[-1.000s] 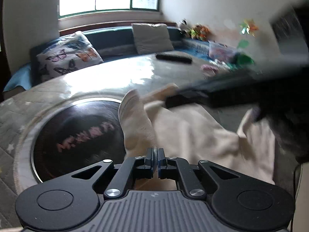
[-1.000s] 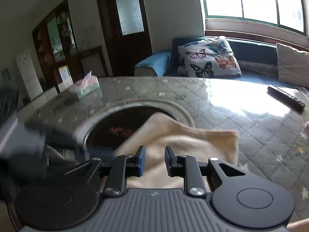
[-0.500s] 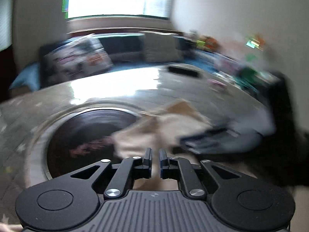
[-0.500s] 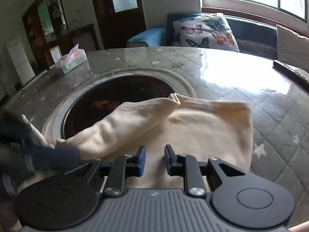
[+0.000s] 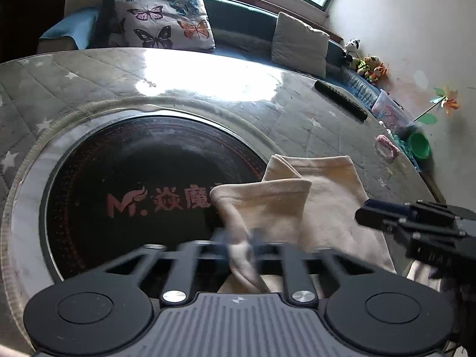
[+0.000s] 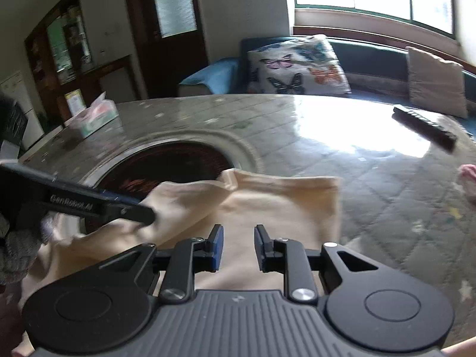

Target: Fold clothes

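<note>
A: Where is the garment now?

B: The cream garment (image 5: pixel 324 199) lies on the round bench (image 5: pixel 89 83), w/ a grey quilted star cover under a clear sheet. It is at the near right side; one part overlaps the dark round plate (image 5: pixel 134 178) set in the middle of the bench, the one w/ red letters. One fold of the cloth is turned over the rest.

A: And the left hand-held gripper?

B: The left hand-held gripper (image 5: pixel 239 238) is almost closed and pinches a bunched strip of the cream cloth between its blue pads; its jaws have just been closing a bit. Its tips are blurred in its own view, but in the right wrist view (image 6: pixel 145 215) the black tip bites the cloth at the left edge of the garment, and the cloth there is pulled up in a ridge.

A: The right one?

B: The right hand-held gripper (image 6: pixel 236 248) has its jaws apart w/ a clear gap, and they have just been opening a little. Nothing is between the pads; it hangs over the near part of the garment. If it touches the cloth, I cannot tell.

A: Other things on the bench?

B: A black remote (image 6: pixel 424 128) at the far right and a tissue box (image 6: pixel 95 116) at the far left, both well apart from the garment. Behind the bench, a sofa w/ a butterfly cushion (image 5: pixel 163 19).
</note>
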`<state>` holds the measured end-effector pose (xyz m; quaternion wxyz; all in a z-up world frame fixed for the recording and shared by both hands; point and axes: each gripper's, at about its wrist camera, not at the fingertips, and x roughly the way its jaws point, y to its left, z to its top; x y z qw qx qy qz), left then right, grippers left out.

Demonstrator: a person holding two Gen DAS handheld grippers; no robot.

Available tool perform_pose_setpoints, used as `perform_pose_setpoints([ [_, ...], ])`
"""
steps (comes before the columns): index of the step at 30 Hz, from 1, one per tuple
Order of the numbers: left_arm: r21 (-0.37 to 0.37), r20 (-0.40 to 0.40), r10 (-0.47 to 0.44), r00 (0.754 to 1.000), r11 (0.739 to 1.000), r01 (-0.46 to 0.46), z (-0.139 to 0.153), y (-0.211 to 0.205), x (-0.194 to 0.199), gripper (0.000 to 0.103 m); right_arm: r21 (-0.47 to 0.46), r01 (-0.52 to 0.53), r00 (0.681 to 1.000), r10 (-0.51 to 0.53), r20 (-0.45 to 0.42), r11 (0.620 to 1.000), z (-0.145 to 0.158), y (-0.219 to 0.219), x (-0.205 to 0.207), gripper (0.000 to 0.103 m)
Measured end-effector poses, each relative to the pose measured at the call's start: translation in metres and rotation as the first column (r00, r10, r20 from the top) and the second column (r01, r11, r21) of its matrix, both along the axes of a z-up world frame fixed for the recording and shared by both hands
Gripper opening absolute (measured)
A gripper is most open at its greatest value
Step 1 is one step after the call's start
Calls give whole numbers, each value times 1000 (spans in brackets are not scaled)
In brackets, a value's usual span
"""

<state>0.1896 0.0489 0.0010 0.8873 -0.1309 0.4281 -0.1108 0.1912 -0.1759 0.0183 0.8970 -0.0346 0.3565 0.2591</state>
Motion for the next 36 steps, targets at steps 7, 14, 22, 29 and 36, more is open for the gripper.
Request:
perform_pose_setpoints([
  [7,130,156,86,984,986,-107,26,23,-1,8,25,116,993,-115,-14,993,-2,-24,34,24],
  [14,189,146,127,981,970,-153,21,49,15,8,16,153,987,-152,-55,988,-16,-21,71,29],
  [22,228,137,170,976,953,-198,5,66,34,8,-14,189,982,-189,-16,982,-19,-9,102,1],
  [29,232,126,184,975,950,-209,6,72,30,14,-63,139,990,-141,-19,988,-13,-2,104,9],
  [36,260,179,98,979,955,-143,33,46,-10,13,-88,24,1000,-25,-5,996,16,4,59,20],
])
